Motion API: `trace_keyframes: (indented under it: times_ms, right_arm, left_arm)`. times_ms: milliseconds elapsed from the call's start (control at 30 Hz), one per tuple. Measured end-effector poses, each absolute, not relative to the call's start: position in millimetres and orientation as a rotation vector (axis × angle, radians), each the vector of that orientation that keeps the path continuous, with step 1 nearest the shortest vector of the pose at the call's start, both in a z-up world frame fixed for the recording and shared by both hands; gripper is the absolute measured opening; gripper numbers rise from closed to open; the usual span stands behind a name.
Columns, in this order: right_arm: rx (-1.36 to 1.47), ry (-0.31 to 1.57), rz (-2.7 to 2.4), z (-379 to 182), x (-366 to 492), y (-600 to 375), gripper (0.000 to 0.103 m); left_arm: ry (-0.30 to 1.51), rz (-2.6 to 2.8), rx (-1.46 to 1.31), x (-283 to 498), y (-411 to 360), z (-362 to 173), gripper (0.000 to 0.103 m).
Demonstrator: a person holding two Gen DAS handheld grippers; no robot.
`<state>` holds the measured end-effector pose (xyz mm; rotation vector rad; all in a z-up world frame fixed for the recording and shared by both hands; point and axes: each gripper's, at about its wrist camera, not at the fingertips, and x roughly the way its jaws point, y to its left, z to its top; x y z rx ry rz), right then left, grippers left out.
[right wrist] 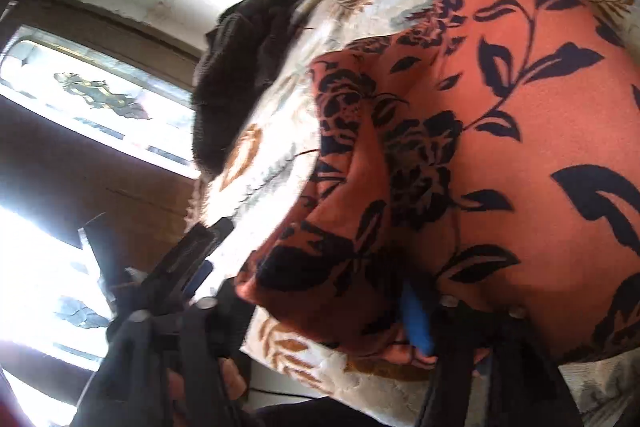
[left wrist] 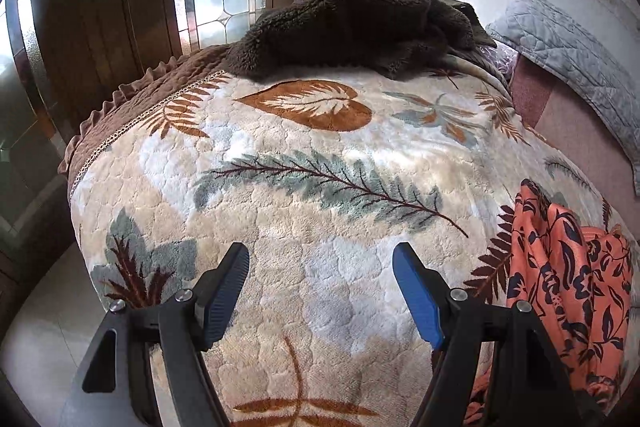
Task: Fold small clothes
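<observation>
The orange garment point(right wrist: 460, 155) lay bunched across the right gripper point(right wrist: 316, 279) — nearer, fingers apart; left gripper point(left wrist: 320, 267) spread, empty.

The bed blanket point(left wrist: 320, 219) is thick, matt plush with a pebbled pile. The orange floral garment point(left wrist: 568, 267) is thin, smooth cloth. The brown throw point(left wrist: 352, 27) looks shaggy fleece; the pillow point(left wrist: 568, 51) quilted fabric.

The right wrist view is smeared with motion blur, and the orange floral garment point(right wrist: 460, 155) covers most of the right gripper's blue finger point(right wrist: 416, 323). In the left wrist view the garment point(left wrist: 568, 287) runs off the right edge. The brown fleece point(left wrist: 352, 23) hides the far bed.
</observation>
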<state>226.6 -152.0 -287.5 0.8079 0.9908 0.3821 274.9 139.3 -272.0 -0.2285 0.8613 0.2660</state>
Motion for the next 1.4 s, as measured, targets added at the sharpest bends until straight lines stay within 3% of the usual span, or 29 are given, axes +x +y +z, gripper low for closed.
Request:
trace_keyframes:
  times_ms: [167, 300, 367, 533, 567, 667, 1000, 1267, 1400]
  right_arm:
    - [0.764, 0.867, 0.429, -260, 196, -186, 0.077]
    - [0.631, 0.792, 0.239, -242, 173, -228, 0.061]
    - [0.562, 0.799, 0.160, -242, 169, -243, 0.051]
    - [0.531, 0.836, 0.120, -256, 170, -257, 0.048]
    - [0.511, 0.896, 0.106, -268, 175, -253, 0.040]
    - [0.495, 0.951, 0.084, -295, 178, -249, 0.031]
    - [0.472, 0.899, 0.044, -252, 235, -263, 0.031]
    - [0.575, 1.068, -0.049, -320, 327, -295, 0.032]
    - [0.543, 1.059, -0.048, -301, 329, -291, 0.033]
  left_arm:
    - [0.752, 0.171, -0.232, 264, 124, -250, 0.075]
    - [0.691, 0.009, -0.153, 254, 88, -238, 0.075]
    - [0.725, -0.055, -0.102, 252, 69, -242, 0.075]
    - [0.819, -0.086, -0.042, 252, 48, -267, 0.075]
    - [0.858, -0.050, 0.004, 258, 45, -277, 0.075]
    - [0.970, 0.040, 0.056, 274, 48, -306, 0.075]
    - [0.927, 0.051, 0.112, 275, 38, -301, 0.075]
    - [0.943, 0.048, 0.118, 283, 34, -305, 0.075]
    - [0.926, 0.047, 0.095, 280, 38, -296, 0.075]
